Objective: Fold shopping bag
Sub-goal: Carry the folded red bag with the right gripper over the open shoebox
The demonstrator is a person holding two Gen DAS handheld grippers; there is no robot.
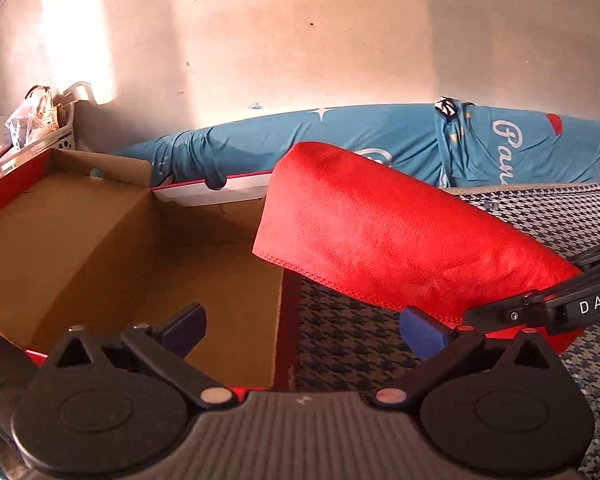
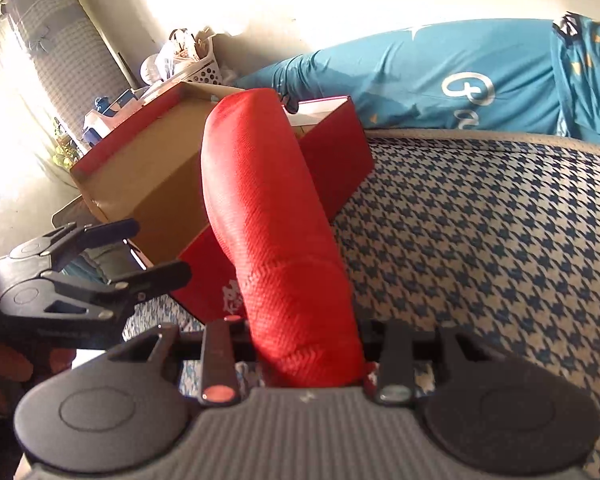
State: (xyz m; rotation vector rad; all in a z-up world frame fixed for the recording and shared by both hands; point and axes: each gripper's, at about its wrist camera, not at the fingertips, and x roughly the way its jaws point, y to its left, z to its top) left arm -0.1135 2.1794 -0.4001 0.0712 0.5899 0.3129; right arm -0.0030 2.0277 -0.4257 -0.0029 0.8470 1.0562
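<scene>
The folded red shopping bag (image 1: 400, 236) hangs in the air, held at its near end by my right gripper (image 2: 304, 356), which is shut on it (image 2: 276, 216). The bag's far end reaches over the edge of an open red cardboard box (image 1: 112, 236). My left gripper (image 1: 304, 330) is open and empty, its blue pads (image 1: 422, 334) spread wide, low over the box's near right corner. In the right wrist view the left gripper (image 2: 140, 248) sits to the left of the bag, apart from it.
The box (image 2: 340, 160) with brown inside rests on a blue-and-white houndstooth mat (image 2: 480, 248). Blue printed bedding (image 1: 380, 136) lies along the wall behind. A white basket (image 1: 40, 136) with bags stands at the far left.
</scene>
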